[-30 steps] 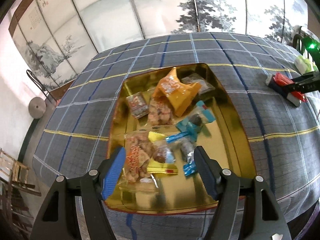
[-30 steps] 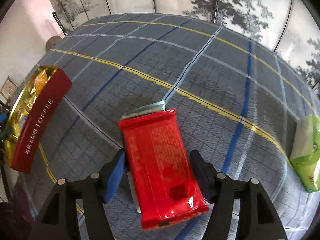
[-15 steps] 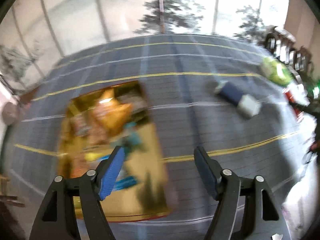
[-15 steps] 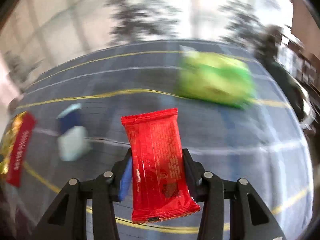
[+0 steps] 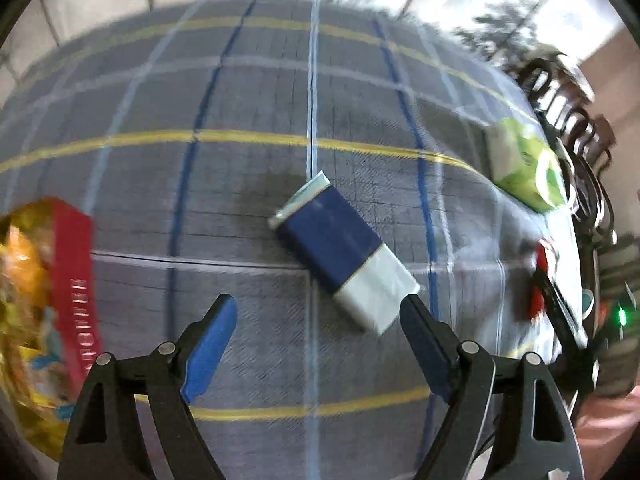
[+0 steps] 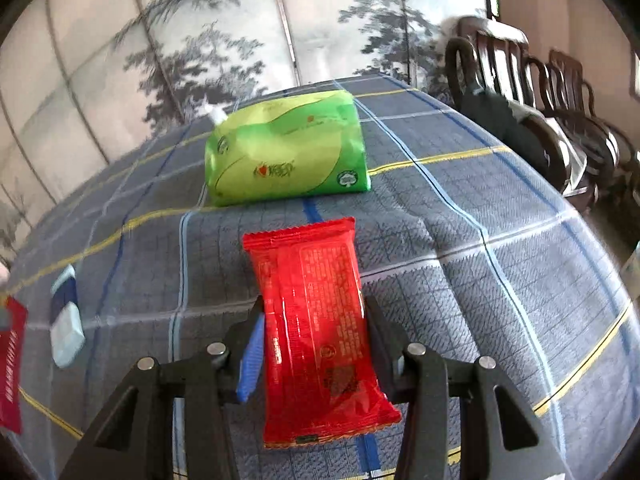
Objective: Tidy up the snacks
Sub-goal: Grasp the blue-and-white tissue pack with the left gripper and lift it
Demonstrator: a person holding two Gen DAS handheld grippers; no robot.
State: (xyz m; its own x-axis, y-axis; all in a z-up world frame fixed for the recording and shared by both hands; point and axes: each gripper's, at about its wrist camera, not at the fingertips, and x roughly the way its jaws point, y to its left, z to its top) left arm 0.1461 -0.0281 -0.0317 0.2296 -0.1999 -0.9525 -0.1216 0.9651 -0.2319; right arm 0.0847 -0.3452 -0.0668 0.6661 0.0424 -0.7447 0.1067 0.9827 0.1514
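Observation:
My right gripper point(image 6: 312, 320) is shut on a red snack packet point(image 6: 316, 320) and holds it above the checked tablecloth. My left gripper point(image 5: 320, 320) is open and empty. A blue and white packet point(image 5: 344, 252) lies on the cloth just ahead of it, near its right finger; it also shows small at the left of the right wrist view point(image 6: 66, 316). The gold snack tin with a red rim point(image 5: 76, 276) sits at the left edge, with several snacks inside. The red packet and right gripper show at the far right of the left wrist view point(image 5: 540, 280).
A green tissue pack point(image 6: 286, 152) lies on the cloth beyond the red packet; it is at the right in the left wrist view point(image 5: 524, 168). Dark wooden chairs point(image 6: 560, 92) stand past the table's right edge. A painted screen stands behind the table.
My right gripper closed on the red packet, lifted it and swung right toward the green pack. My left gripper swung right, away from the tin, to the blue and white packet.

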